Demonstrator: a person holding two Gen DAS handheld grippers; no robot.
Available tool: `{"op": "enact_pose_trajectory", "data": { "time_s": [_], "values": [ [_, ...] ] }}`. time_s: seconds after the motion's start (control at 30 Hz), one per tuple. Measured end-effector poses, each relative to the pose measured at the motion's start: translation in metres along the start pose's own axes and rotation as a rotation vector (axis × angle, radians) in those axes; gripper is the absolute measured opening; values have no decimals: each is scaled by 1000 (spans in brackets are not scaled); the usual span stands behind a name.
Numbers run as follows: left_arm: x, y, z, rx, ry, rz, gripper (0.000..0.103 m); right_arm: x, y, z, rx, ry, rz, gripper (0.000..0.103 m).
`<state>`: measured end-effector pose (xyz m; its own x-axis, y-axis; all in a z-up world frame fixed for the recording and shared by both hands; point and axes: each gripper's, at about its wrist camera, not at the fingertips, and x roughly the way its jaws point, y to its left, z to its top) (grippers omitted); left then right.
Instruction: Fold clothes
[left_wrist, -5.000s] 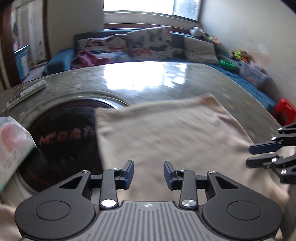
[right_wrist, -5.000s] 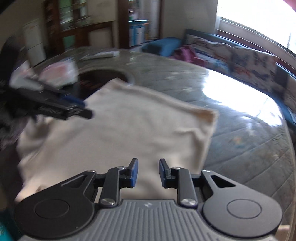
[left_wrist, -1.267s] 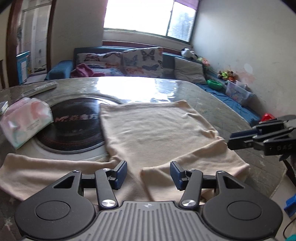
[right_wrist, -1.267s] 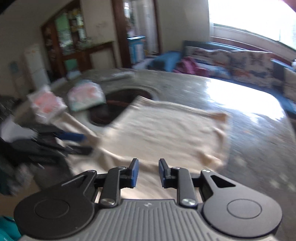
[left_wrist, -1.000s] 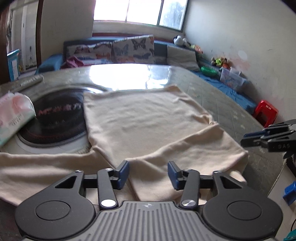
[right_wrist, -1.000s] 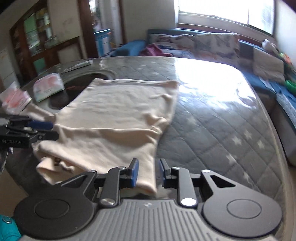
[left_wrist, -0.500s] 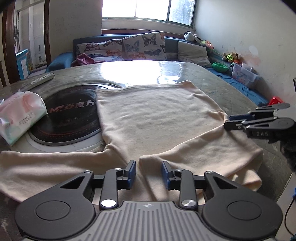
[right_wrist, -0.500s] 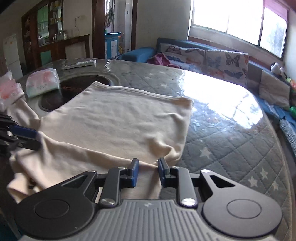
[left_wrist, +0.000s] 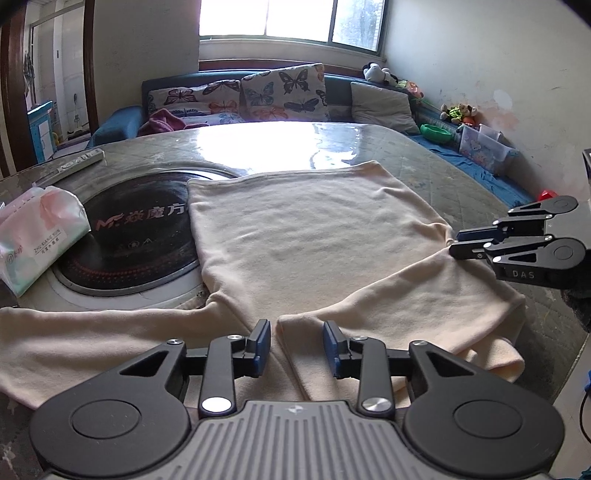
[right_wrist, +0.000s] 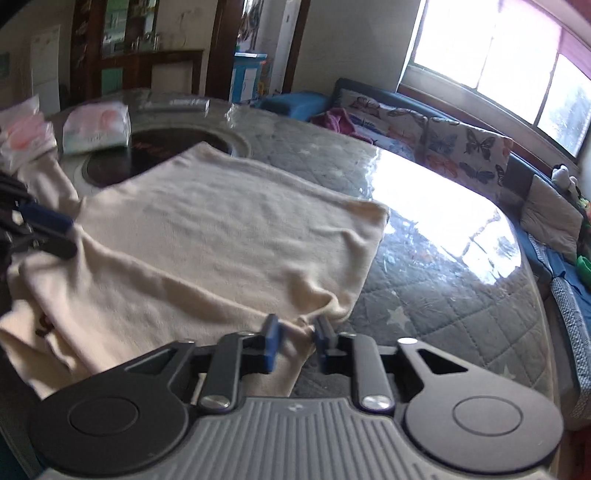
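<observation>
Though spread, garment (left_wrist: 306, 240) between tongs (left_wrist: 296, 345)

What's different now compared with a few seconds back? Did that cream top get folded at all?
Yes. Five seconds ago the cream top lay as one flat panel; now its right sleeve is folded across the near end. The right gripper has swung in to that sleeve's far edge, and the left gripper has narrowed slightly, though open and holding nothing. The tissue pack and table stayed put.
</observation>
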<state>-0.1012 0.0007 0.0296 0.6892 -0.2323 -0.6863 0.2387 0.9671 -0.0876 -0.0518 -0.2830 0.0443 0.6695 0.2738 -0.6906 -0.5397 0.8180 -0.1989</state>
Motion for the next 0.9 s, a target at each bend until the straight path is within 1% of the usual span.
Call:
{"op": "enact_pose_trajectory", "data": {
  "time_s": [0.13, 0.3, 0.43, 0.53, 0.57, 0.7, 0.8, 0.87, 0.9],
  "values": [
    [-3, 4, -1, -9, -1, 22, 34, -2, 1, -3, 8, 1, -23, 14],
    [-11, -1, 3, -4, -34, -1, 34, -12, 6, -7, 17, -1, 12, 14],
    [0, -8, 7, -1, -37, -15, 34, -20, 10, -10, 21, -4, 42, 15],
    [14, -11, 6, 28, -28, 36, 34, -27, 14, -12, 23, -5, 64, 15],
    [16, -9, 5, 28, -17, 40, 34, -29, 15, -13, 24, -6, 71, 15],
    [6, -3, 2, 11, -17, 29, 34, -37, 18, -18, 22, -2, 83, 15],
    [-7, -3, 0, -2, -22, -5, 34, -45, 25, -17, 3, -8, 125, 16],
    [-12, -8, -4, 10, -19, -26, 35, -46, 34, -17, -18, -8, 162, 16],
    [-12, -10, -7, 22, -11, -25, 35, -45, 38, -17, -26, -4, 180, 16]
  ]
}}
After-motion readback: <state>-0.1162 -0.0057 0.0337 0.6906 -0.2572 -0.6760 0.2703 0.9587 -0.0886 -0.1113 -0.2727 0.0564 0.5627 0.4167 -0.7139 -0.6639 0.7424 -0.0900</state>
